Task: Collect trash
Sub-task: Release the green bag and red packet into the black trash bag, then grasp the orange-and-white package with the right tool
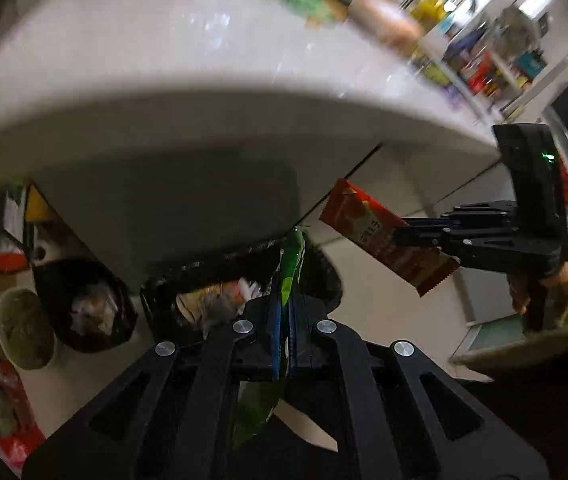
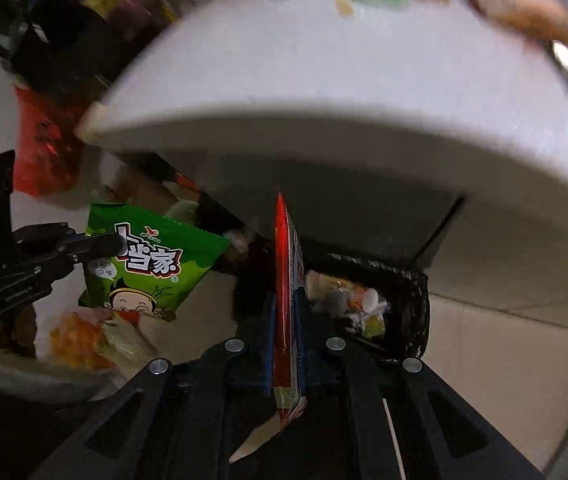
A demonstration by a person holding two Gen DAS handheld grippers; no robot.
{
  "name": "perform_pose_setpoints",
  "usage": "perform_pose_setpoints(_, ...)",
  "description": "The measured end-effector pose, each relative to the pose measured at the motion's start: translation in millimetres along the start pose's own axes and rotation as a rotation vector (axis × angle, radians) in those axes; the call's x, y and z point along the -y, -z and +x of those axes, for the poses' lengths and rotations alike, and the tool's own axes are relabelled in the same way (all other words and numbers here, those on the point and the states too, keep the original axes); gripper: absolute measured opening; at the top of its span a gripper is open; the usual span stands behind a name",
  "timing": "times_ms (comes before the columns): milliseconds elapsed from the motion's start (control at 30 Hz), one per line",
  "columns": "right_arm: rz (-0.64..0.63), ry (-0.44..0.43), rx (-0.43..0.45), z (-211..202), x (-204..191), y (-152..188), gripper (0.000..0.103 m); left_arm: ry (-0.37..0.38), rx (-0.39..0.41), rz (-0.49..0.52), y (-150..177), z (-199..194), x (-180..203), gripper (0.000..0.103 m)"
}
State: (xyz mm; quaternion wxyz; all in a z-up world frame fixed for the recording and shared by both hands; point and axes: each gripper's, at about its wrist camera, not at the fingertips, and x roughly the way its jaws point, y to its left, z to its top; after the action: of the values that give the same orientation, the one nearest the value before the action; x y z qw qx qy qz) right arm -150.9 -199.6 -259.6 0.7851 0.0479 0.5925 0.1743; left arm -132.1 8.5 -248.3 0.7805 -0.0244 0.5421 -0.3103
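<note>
Your left gripper point(image 1: 284, 312) pinches a green snack wrapper point(image 1: 291, 268) edge-on, hanging over the black-lined trash bin point(image 1: 323, 280) below the white table point(image 1: 204, 80). To the right, your right gripper point(image 2: 287, 344) is clamped on a red snack wrapper point(image 2: 284, 280), just left of the bin's point(image 2: 415, 320) open mouth.

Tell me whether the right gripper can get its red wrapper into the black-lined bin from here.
Probably yes. The right gripper holds the red wrapper just before the bin, whose open top shows beyond the table edge, nothing between.
</note>
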Motion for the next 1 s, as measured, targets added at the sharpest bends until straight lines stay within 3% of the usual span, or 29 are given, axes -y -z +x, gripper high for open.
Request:
perform_pose_setpoints(167, 0.010, 0.056, -0.019, 67.7, 21.7, 4.5, 0.012, -0.023, -0.116, -0.005, 9.5, 84.3, -24.4, 0.003)
perform_pose_setpoints(200, 0.022, 0.069, -0.018, 76.7, 25.9, 5.0, 0.021, -0.040, -0.122, 0.004, 12.9, 90.2, -26.8, 0.025)
perform_pose_setpoints(233, 0.038, 0.080, -0.017, 83.2, 30.3, 5.0, 0.059, -0.047, -0.125, 0.013, 14.9, 96.5, -28.6, 0.046)
perform_pose_setpoints(267, 0.044, 0.095, -0.011, 85.5, 33.9, 3.1, 0.072, -0.056, -0.130, 0.012, 14.9, 102.7, -31.2, 0.086)
perform_pose_setpoints(300, 0.046, 0.119, 0.005, 86.5, 36.6, 3.3, 0.075, -0.060, -0.127, 0.007, 16.3, 103.8, -32.7, 0.090)
perform_pose_setpoints(467, 0.045, 0.131, -0.004, 71.4, 40.9, 4.0, 0.075, -0.092, -0.128, 0.014, 12.0, 92.3, -30.6, 0.091)
perform_pose_setpoints(667, -0.022, 0.067, 0.079, -32.3, 13.0, -5.9, 0.082, -0.115, -0.052, 0.046, -9.3, -10.3, -6.9, 0.092)
perform_pose_setpoints(767, -0.087, 0.044, 0.223, -106.4, -10.2, -26.7, 0.089, -0.125, 0.064, 0.070, -31.6, -79.7, 7.1, 0.093)
perform_pose_setpoints(833, -0.108, 0.060, 0.359, -150.0, -16.0, -53.2, 0.098, -0.145, 0.184, 0.072, -59.5, -117.4, 11.5, 0.095)
perform_pose_setpoints(867, -0.110, 0.071, 0.409, -161.8, -14.4, -63.5, 0.098, -0.158, 0.240, 0.061, -73.3, -129.2, 11.1, 0.096)
perform_pose_setpoints(1000, -0.061, 0.230, 0.600, -196.1, 19.6, -124.7, 0.098, -0.225, 0.449, -0.006, -136.3, -156.6, 3.4, 0.096)
